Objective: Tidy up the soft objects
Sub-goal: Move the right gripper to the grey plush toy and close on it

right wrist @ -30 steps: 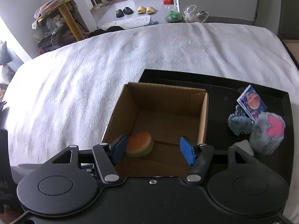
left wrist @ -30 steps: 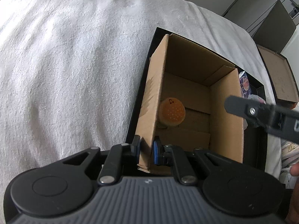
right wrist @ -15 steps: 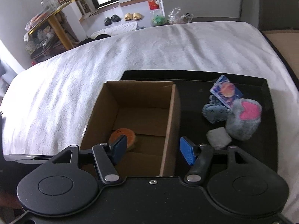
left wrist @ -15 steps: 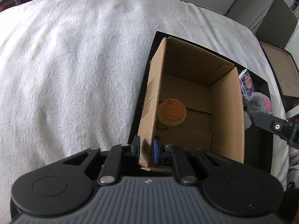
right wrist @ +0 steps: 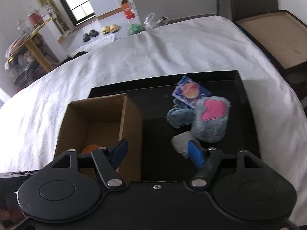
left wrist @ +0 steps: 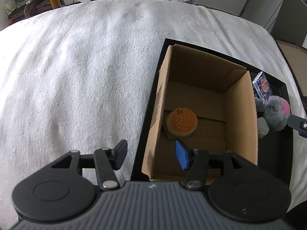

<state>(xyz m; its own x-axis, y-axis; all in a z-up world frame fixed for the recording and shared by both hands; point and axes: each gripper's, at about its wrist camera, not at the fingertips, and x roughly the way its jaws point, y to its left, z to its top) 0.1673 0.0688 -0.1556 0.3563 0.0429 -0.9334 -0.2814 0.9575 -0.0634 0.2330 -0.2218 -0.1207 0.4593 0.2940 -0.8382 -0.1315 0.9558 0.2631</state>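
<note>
Soft toys are what's being sorted: the burger plush (left wrist: 181,122) already sits in the near-left corner of the cardboard box (left wrist: 242,115), and three more lie in a clump on the right side of the black tray (right wrist: 249,103) – a grey plush with a pink heart (right wrist: 210,119), a bluish-grey fuzzy one (right wrist: 179,116) and a small white one (right wrist: 181,142), all touching. A printed card (right wrist: 190,91) leans on the far edge of the pile

Right gripper (right wrist: 156,151) hangs wide and empty over the near tray, its right finger just at the white one. Left gripper (left wrist: 151,156) is wide too, fingers straddling the box's left wall without pinching it

What could go wrong imo: the pile is so bunched that closing on one toy could drag its neighbour or the card along. Nothing is holding the box, so a knock to its right wall could slide it. The burger looks squishy, orange bun with pale dots, green frill underneath
</note>
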